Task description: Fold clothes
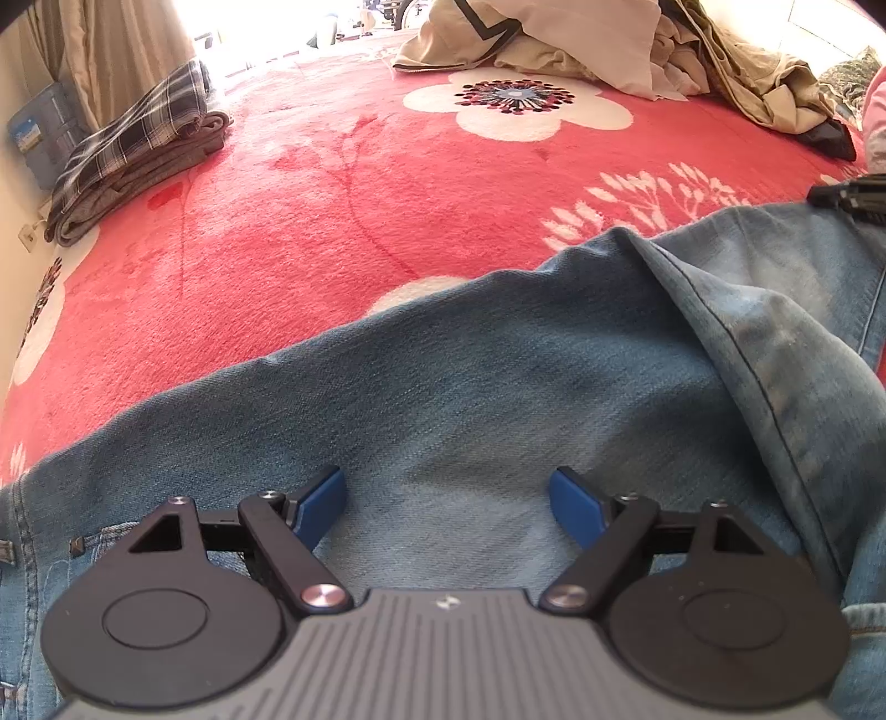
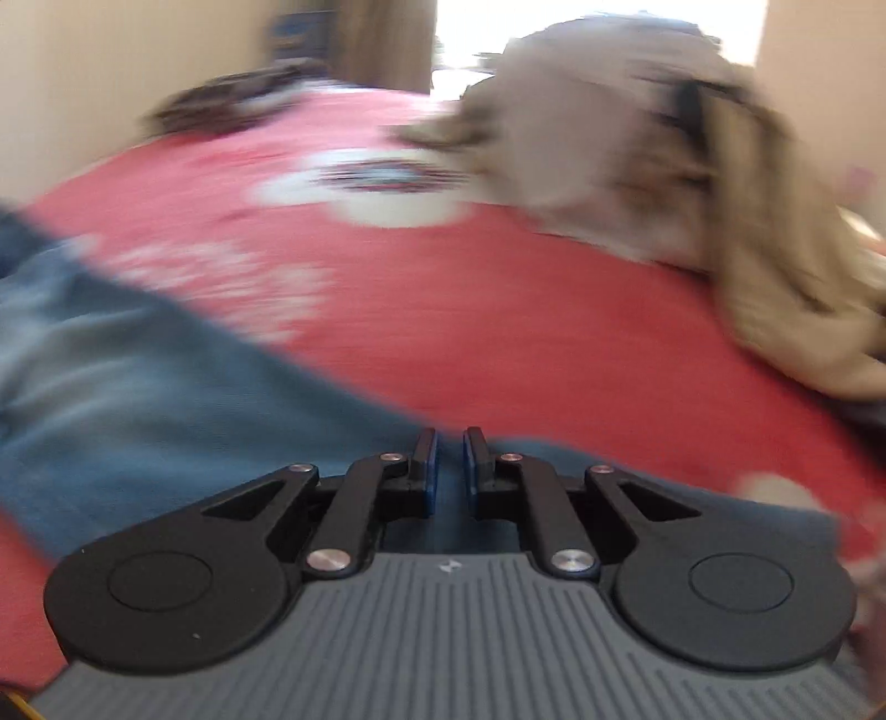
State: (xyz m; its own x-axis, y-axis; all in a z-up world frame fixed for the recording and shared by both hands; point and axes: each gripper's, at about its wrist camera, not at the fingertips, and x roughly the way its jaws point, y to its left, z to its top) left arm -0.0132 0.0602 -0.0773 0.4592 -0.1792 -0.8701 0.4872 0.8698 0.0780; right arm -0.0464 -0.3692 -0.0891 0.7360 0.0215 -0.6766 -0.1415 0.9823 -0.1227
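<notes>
The jeans [image 1: 470, 399] spread on the red blanket [image 1: 332, 183], under the left gripper [image 1: 447, 507], its jaws wide apart and empty. The right gripper [image 2: 447, 465], nearly closed, pinches denim at six o'clock.

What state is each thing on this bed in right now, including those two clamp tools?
jeans: spread out on the blanket, not yet folded, one part lapped over.
plaid garment: folded, lying at the bed's far edge.
pile of beige clothes: crumpled, unfolded.
blanket: laid flat over the bed.
left gripper: open, over the jeans, gripping nothing.
right gripper: nearly shut; view blurred, so whether it pinches denim is unclear.
</notes>
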